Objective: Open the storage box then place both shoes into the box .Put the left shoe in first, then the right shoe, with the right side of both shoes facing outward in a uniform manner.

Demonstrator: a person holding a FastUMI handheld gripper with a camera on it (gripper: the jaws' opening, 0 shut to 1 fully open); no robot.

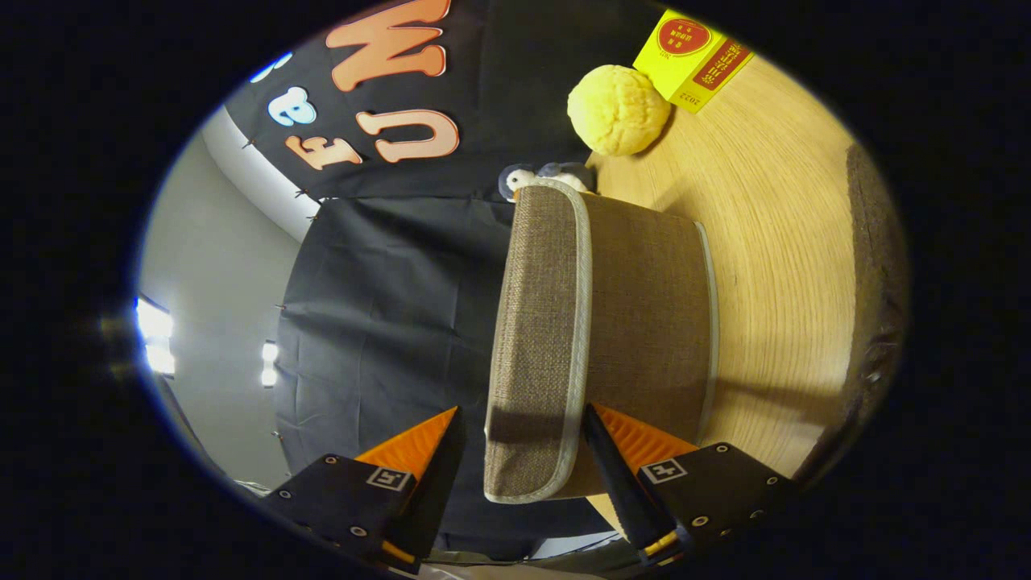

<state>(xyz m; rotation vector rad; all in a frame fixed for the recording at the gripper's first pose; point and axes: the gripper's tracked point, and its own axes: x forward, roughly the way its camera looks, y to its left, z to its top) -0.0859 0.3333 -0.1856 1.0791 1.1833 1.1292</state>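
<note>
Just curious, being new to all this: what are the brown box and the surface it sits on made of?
The storage box looks like coarse woven fabric, linen-like, with pale piped edging on its lid. The table looks like light wood or wood-look laminate, grain visible. The tool is open around the lid's edge.

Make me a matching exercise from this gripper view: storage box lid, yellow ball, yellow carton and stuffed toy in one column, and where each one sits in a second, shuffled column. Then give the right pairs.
Things:
1. Storage box lid
2. Yellow ball
3. Yellow carton
4. Stuffed toy

Places:
A. Peeking out just behind the storage box
B. On the wooden table, touching the ball, farthest from the fingers
C. Between the fingers of the open gripper
D. On the table beyond the box, next to the carton

Pairs: 1-C, 2-D, 3-B, 4-A
</note>
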